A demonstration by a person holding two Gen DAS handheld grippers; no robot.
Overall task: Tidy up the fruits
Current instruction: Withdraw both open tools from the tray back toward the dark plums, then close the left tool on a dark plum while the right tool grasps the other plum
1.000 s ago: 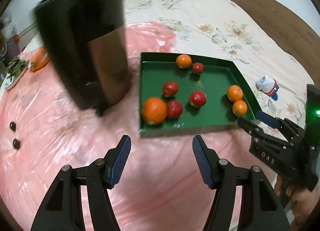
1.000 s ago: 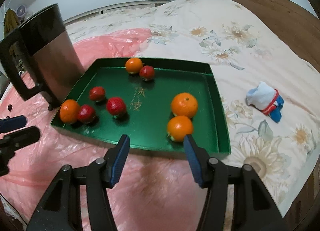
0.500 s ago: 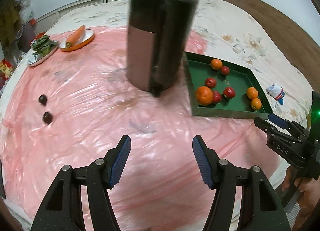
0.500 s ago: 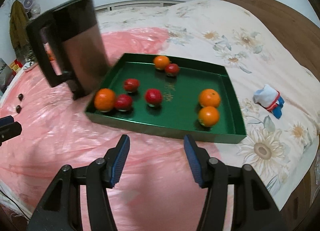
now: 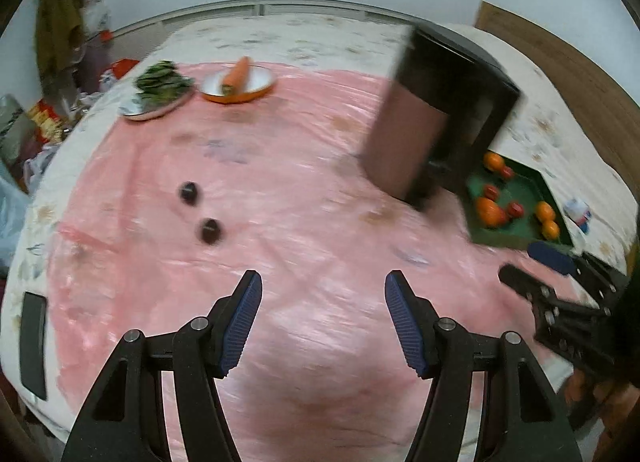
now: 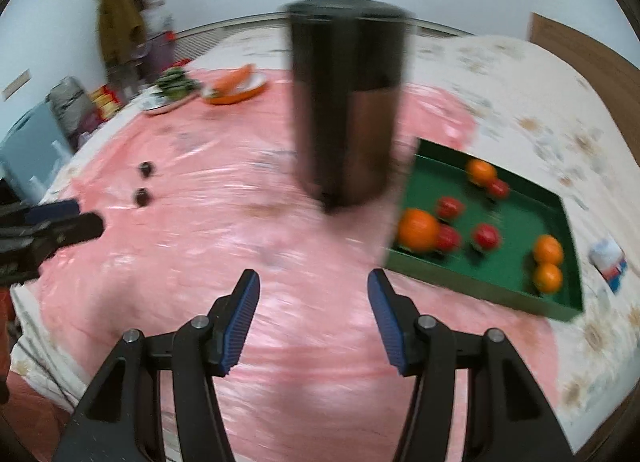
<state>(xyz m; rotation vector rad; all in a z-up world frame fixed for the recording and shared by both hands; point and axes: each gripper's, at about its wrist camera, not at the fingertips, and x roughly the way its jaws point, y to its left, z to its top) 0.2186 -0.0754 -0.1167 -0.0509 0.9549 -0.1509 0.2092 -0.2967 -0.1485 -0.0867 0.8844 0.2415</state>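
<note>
Both my grippers, left (image 5: pixel 323 326) and right (image 6: pixel 313 320), gape released over the pink sheet (image 6: pixel 248 254); fruits sit in the green tray (image 6: pixel 516 217) at my right gripper's 2 o'clock, beside the jug (image 6: pixel 346 101).

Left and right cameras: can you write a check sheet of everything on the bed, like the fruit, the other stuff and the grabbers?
Surface: pink plastic sheet over a flowered bedspread.
Job's things: green tray holding four oranges and four small red fruits; two dark round fruits loose on the sheet.
Clutter: tall dark jug beside the tray; carrot on an orange plate; plate of greens; small white and blue item.
Grippers: left gripper and right gripper open, empty.
Cables: nothing seen.
Surroundings: wooden headboard, white wall, blurred belongings at left.
</note>
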